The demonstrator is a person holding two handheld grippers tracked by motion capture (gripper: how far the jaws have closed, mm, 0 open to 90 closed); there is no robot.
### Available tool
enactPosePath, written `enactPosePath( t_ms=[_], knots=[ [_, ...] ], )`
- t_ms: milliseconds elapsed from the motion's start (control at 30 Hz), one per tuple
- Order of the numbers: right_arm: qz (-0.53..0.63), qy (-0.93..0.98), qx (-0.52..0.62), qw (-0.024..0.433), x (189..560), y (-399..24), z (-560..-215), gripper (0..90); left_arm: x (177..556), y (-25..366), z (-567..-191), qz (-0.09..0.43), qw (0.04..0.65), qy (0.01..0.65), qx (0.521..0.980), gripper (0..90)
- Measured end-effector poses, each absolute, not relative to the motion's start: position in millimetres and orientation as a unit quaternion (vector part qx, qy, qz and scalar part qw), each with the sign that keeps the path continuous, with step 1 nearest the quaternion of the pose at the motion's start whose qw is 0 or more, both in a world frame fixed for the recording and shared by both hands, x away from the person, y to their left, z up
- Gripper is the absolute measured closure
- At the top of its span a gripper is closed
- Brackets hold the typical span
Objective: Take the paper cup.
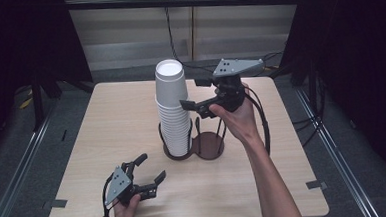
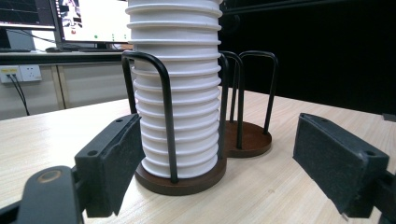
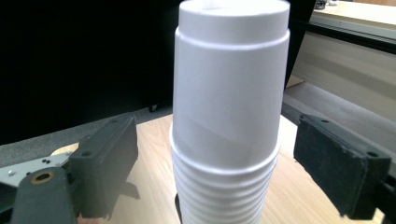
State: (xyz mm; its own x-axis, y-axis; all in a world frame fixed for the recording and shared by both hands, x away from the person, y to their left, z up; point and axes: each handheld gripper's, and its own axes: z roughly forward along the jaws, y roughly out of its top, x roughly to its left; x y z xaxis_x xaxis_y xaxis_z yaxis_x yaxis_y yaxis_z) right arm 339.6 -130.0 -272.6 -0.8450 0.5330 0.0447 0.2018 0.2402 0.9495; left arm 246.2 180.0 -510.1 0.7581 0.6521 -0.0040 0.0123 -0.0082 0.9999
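Left tool (image 1: 151, 167): a hand is holding it low over the near left part of the table (image 1: 265, 185), jaws standing wide with nothing between them, and it is pointing toward the holder (image 1: 208, 145). Centre: the cup stack (image 1: 172, 109) is standing upright in the holder's left ring of wire loops; the right ring is sitting just beside it. Right tool (image 1: 194, 93): a hand is holding it raised beside the upper cups, jaws standing wide on either side of the stack, pads (image 3: 343, 163) not touching it.
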Motion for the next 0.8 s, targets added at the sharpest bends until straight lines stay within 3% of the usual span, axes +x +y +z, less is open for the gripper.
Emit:
enactPosePath(
  t_ms=[800],
  knots=[
    [0.536, 0.802, 0.225, 0.136, 374, -92, -242, 12.9, 246, 180, -510, 0.242, 0.659, 0.248, 0.668, 15.7]
  ],
)
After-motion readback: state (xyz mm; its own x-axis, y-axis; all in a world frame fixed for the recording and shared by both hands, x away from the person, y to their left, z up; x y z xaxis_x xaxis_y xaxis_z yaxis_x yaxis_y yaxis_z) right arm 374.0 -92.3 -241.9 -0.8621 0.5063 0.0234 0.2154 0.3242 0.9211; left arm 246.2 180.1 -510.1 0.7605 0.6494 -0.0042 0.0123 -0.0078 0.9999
